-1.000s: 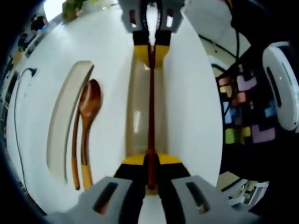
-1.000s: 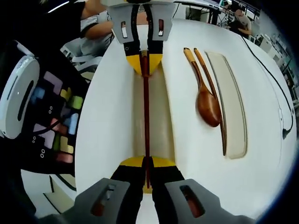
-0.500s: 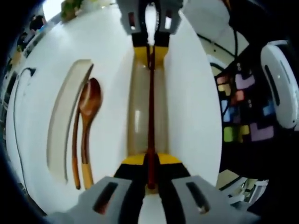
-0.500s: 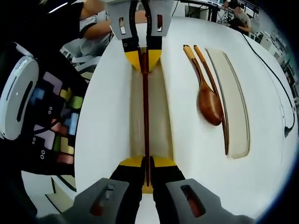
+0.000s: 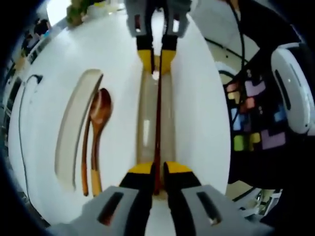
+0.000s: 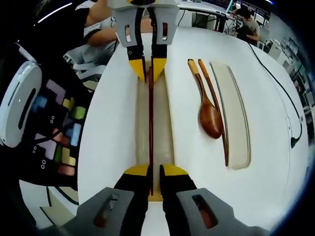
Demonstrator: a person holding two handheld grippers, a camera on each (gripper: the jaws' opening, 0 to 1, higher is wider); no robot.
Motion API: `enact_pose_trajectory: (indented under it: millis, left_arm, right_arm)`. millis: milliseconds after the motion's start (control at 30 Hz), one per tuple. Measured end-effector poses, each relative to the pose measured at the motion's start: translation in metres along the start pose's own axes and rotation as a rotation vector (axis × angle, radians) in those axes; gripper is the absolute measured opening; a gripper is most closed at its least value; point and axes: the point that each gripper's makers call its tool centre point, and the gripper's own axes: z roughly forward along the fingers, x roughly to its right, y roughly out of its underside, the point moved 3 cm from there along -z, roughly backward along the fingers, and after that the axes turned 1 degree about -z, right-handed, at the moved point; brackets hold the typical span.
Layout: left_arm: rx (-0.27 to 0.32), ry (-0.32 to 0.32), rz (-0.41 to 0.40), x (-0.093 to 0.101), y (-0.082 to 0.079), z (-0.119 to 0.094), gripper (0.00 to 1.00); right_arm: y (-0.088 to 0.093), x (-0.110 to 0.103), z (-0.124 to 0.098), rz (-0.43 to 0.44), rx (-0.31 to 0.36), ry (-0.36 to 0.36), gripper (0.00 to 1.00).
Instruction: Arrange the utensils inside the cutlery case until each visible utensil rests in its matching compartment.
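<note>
Between my two grippers a dark red chopstick (image 5: pixel 158 118) lies lengthwise in the long beige case (image 5: pixel 145 123) on the white table (image 5: pixel 118 73). From the left gripper view, my left gripper (image 5: pixel 158 173) has its yellow-tipped jaws parted narrowly either side of the near end of the chopstick, not pinching it. At the far end my right gripper (image 5: pixel 156 55) stands the same way, jaws slightly apart around the stick. From the right gripper view, left of the case, a wooden spoon (image 6: pixel 205 105) and a second chopstick (image 6: pixel 216 113) lie side by side on the table, just beside the beige lid (image 6: pixel 234 118).
</note>
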Motion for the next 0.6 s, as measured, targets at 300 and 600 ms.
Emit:
enact_pose_trajectory:
  millis: [300,600]
  left_arm:
    - [0.028,-0.053,-0.01,-0.004,0.006,-0.018,0.08]
    - [0.055,-0.108,-0.043,-0.028,0.009,-0.031,0.1]
  right_arm:
    - [-0.007,0.007,-0.014,-0.006,0.039,0.037,0.06]
    - [-0.004,0.031,-0.025,-0.009,0.048,0.116,0.07]
